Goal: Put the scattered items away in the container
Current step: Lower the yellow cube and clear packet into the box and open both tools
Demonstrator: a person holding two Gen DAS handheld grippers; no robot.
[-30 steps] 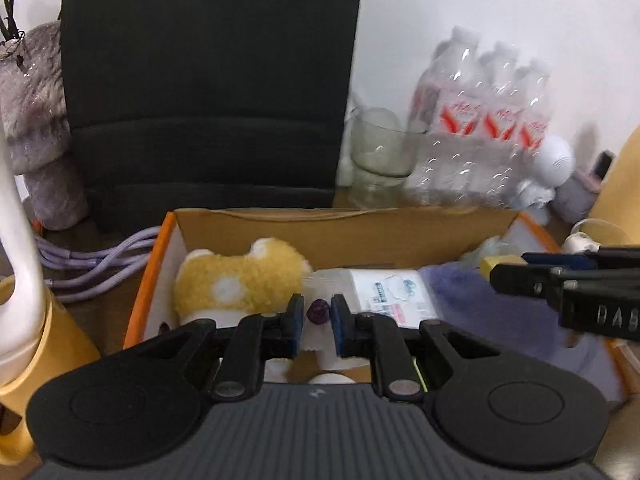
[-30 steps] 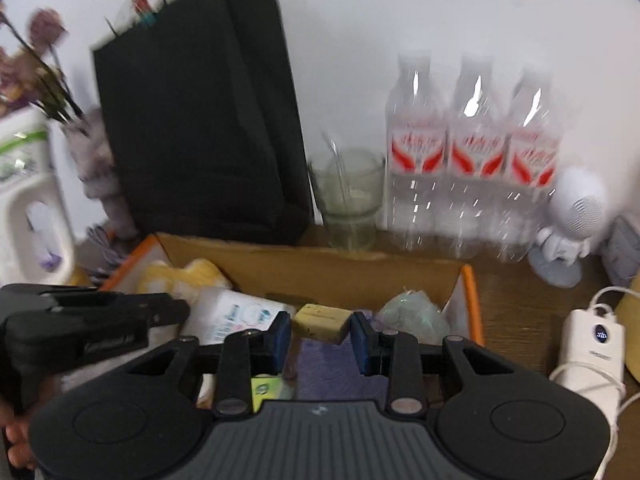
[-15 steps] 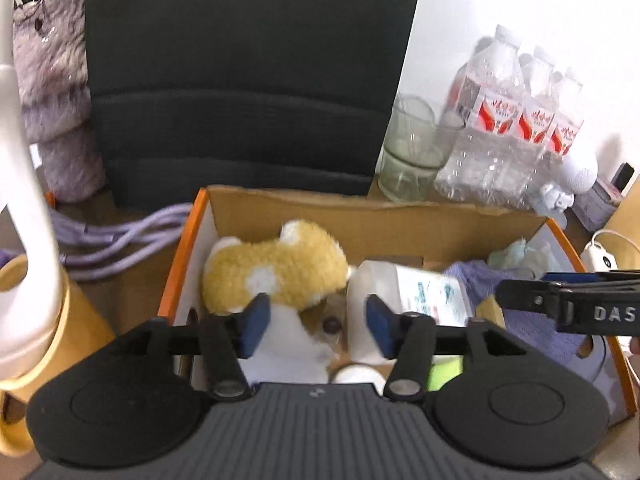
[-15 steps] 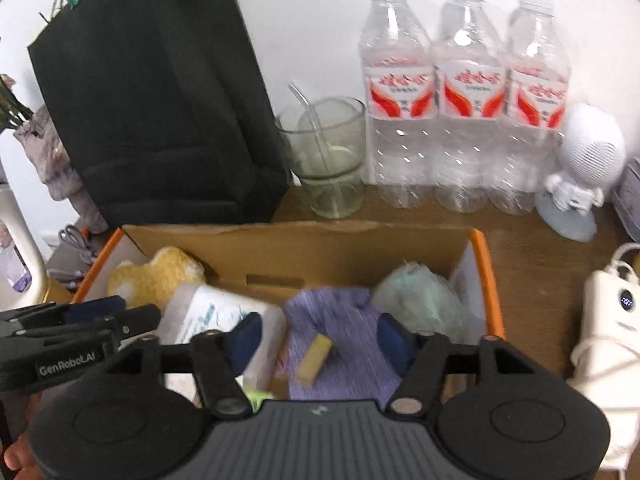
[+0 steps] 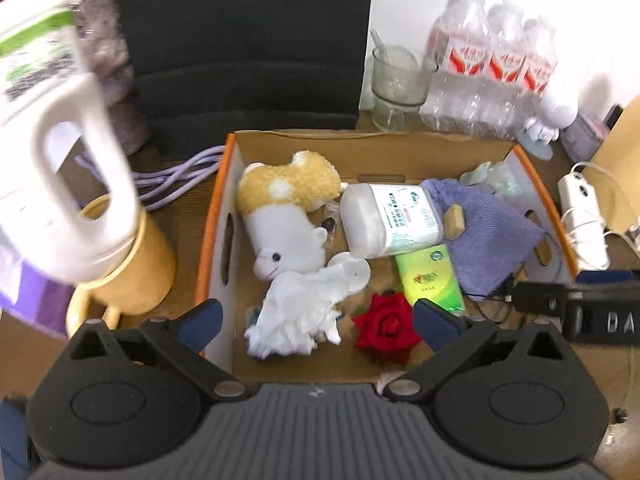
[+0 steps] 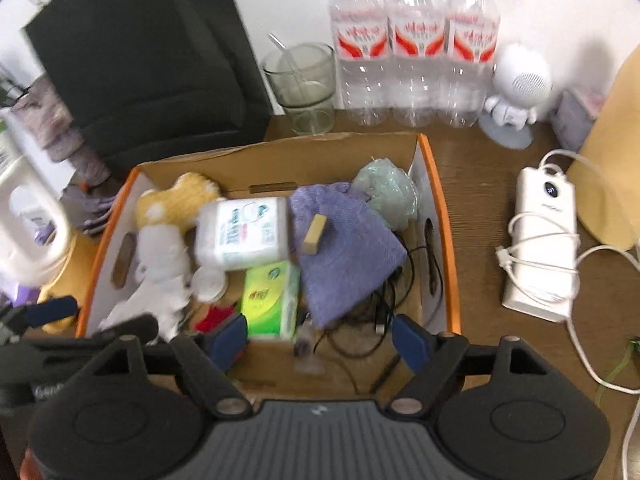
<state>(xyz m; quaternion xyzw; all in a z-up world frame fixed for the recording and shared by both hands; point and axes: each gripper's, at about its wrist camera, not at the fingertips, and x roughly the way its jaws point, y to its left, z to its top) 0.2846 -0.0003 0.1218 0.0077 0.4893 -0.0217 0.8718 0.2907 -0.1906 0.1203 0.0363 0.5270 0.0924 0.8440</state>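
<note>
An orange-rimmed cardboard box [image 5: 218,216] [image 6: 440,216] holds a yellow and white plush toy [image 5: 288,216] [image 6: 168,216], a white wipes pack [image 5: 390,216] [image 6: 244,232], a purple cloth [image 5: 488,236] [image 6: 344,248] with a small tan block [image 5: 454,220] [image 6: 314,232] on it, a green tissue pack [image 5: 430,280] [image 6: 268,300], a red rose [image 5: 386,326], white tissue [image 5: 300,312] and a small dark purple piece [image 5: 329,223]. My left gripper [image 5: 316,322] is open and empty above the box's near side. My right gripper [image 6: 320,338] is open and empty above the box's near edge.
A white power bank with cable [image 6: 544,240] lies right of the box. Three water bottles [image 6: 416,40], a glass cup [image 6: 304,84], a white robot figure [image 6: 516,96] and a black bag [image 6: 132,60] stand behind. A white jug [image 5: 52,128] in a yellow mug [image 5: 132,276] stands left.
Both grippers opened and pulled back and up from the box. The left let go of the small purple piece; the right dropped the tan block onto the purple cloth.
</note>
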